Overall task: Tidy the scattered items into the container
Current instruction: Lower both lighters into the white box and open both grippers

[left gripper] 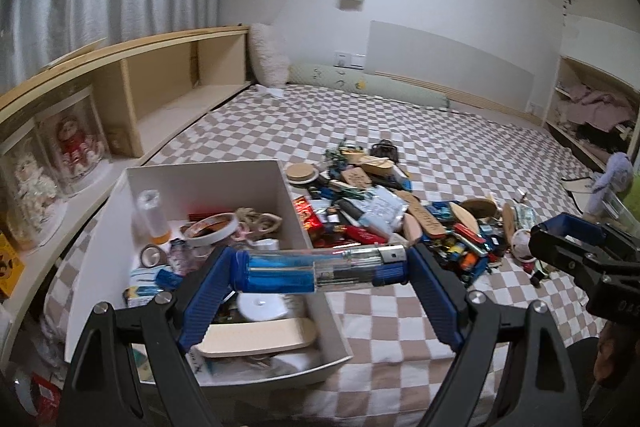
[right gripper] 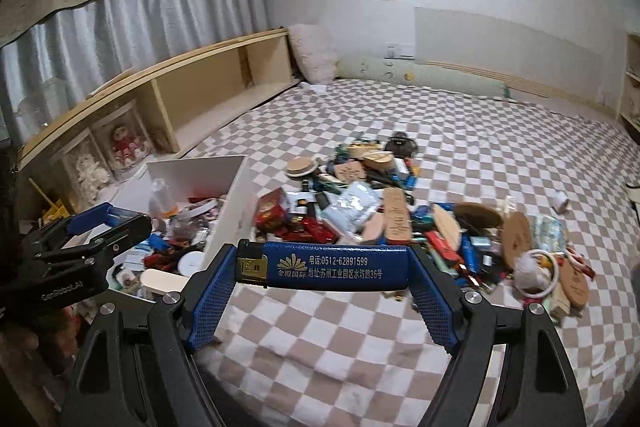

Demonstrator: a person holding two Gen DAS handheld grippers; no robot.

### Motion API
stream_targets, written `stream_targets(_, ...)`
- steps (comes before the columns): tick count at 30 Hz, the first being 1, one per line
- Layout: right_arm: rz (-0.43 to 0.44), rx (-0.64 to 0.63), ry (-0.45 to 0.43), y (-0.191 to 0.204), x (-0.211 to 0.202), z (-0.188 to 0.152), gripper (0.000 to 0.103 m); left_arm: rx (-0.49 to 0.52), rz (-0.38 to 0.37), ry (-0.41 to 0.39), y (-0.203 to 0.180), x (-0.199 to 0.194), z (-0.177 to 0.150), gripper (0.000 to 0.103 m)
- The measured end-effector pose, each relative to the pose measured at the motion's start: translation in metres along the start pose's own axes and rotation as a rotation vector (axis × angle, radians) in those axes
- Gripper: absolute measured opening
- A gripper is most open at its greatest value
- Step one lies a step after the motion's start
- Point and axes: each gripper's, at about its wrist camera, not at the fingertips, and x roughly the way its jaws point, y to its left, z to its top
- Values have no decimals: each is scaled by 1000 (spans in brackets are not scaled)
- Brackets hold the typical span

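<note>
My left gripper (left gripper: pixel 320 269) is shut on a clear blue lighter (left gripper: pixel 316 271), held crosswise over the right wall of the white box (left gripper: pixel 200 183). The box (right gripper: pixel 232 195) holds several items: tape rolls, a bottle, wooden pieces. My right gripper (right gripper: pixel 322 267) is shut on a dark blue printed lighter (right gripper: pixel 324 267), held above the checkered bed to the right of the box. A pile of scattered items (left gripper: pixel 384 211) lies on the bed right of the box; it also shows in the right wrist view (right gripper: pixel 400 215). Each gripper shows in the other's view: the right one (left gripper: pixel 568 247), the left one (right gripper: pixel 104 227).
The checkered bedspread (left gripper: pixel 400 315) covers the bed. A wooden shelf (left gripper: pixel 160 83) with doll cases (left gripper: pixel 76 143) runs along the left. A pillow (left gripper: pixel 268 55) and a green bolster (left gripper: pixel 372 87) lie at the headboard. Another shelf (left gripper: pixel 592 107) stands at right.
</note>
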Motion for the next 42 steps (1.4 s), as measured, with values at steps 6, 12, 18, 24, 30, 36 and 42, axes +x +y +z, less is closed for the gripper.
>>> stream_targets(6,53,-47,9,30,14,7,83,-32,41,4,29,-4,0,87)
stream_targets(12,116,-78,6,58,25,15,83,-53,86,15,55,-4,-2,87)
stream_targets(18,163,-112,16,85,39,23,83,-74,131,40,78,1,-7,87)
stream_targets(24,216,-153,58,109,57,28,83,-93,164,95,98,28,-13,87)
stream_targets(30,237,-183,84,122,73,34,83,-105,182,152,109,55,-19,87)
stream_targets(36,256,-188,100,131,86,41,83,-107,193,182,115,72,-23,87)
stream_targets(42,253,-192,119,139,106,46,83,-113,187,192,117,79,-27,87)
